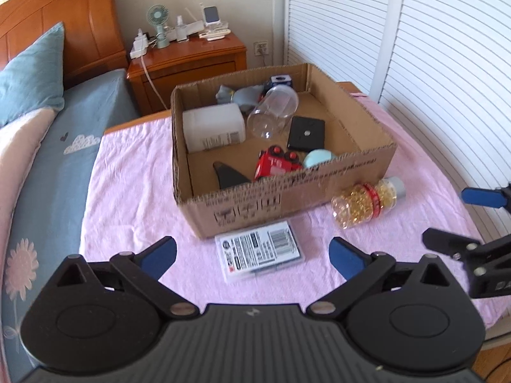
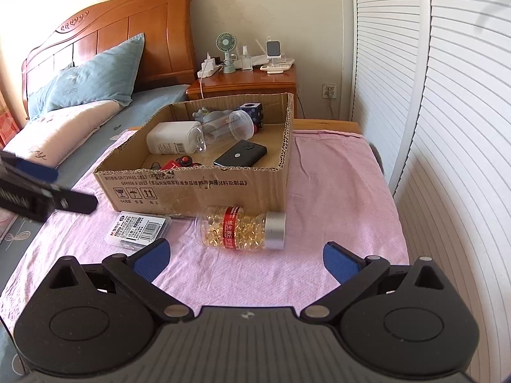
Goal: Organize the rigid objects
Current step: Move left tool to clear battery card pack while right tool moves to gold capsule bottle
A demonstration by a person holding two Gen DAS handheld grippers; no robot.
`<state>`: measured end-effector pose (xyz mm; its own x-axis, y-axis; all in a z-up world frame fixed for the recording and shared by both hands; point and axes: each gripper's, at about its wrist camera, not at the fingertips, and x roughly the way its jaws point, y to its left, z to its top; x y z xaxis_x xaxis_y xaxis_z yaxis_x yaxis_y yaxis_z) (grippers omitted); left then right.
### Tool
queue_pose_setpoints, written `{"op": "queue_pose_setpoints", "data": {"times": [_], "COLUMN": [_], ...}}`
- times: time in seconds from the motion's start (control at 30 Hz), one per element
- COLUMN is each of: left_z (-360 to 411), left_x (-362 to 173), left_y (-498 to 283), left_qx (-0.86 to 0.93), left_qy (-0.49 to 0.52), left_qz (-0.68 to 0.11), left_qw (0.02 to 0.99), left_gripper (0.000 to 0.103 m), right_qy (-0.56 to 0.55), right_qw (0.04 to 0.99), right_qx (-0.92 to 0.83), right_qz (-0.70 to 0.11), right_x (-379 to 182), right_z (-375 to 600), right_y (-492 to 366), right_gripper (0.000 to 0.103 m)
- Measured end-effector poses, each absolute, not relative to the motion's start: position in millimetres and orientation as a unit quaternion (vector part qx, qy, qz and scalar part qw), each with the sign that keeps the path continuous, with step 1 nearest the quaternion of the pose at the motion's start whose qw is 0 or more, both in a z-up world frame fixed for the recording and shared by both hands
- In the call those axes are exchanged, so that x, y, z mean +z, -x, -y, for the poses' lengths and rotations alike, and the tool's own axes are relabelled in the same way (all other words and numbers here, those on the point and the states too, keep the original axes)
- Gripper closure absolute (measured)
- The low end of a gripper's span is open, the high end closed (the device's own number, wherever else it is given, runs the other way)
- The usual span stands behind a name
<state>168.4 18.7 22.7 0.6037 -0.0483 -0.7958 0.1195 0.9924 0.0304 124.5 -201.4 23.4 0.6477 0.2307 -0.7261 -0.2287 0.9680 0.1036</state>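
Both grippers, left (image 1: 252, 257) and right (image 2: 244, 257), hang spread wide and empty. The capsule bottle (image 2: 241, 231) and flat case (image 1: 259, 250) lie on the pink cloth (image 2: 335, 191) beside the cardboard box (image 2: 194, 188). The right gripper should probably clasp the round bottle across its middle, squarely, lest it roll.

A pink towel (image 2: 335, 191) bears the cardboard box (image 2: 204, 191), capsule bottle (image 2: 239, 231) and flat plastic case (image 2: 140, 228).

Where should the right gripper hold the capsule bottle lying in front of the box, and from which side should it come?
Grip the capsule bottle across its round body at the red label, coming from above. It lies on its side, with the cardboard box close behind it.
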Motion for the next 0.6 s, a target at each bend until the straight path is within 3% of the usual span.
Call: {"op": "queue_pose_setpoints", "data": {"times": [0.3, 0.6], "left_z": [-12, -3], "left_x": [-48, -63], "left_y": [-165, -171], "left_qx": [-0.017, 0.006], "left_qy": [0.020, 0.011], "left_qz": [-0.456, -0.445], "left_qw": [0.889, 0.896], "left_gripper": [0.002, 0.001], "right_qy": [0.002, 0.007], "right_qw": [0.904, 0.894], "right_qx": [0.116, 0.106], "right_qz": [-0.412, -0.435], "right_x": [14, -1], "right_z": [204, 204], "right_y": [-125, -138], "right_gripper": [0.000, 0.000]}}
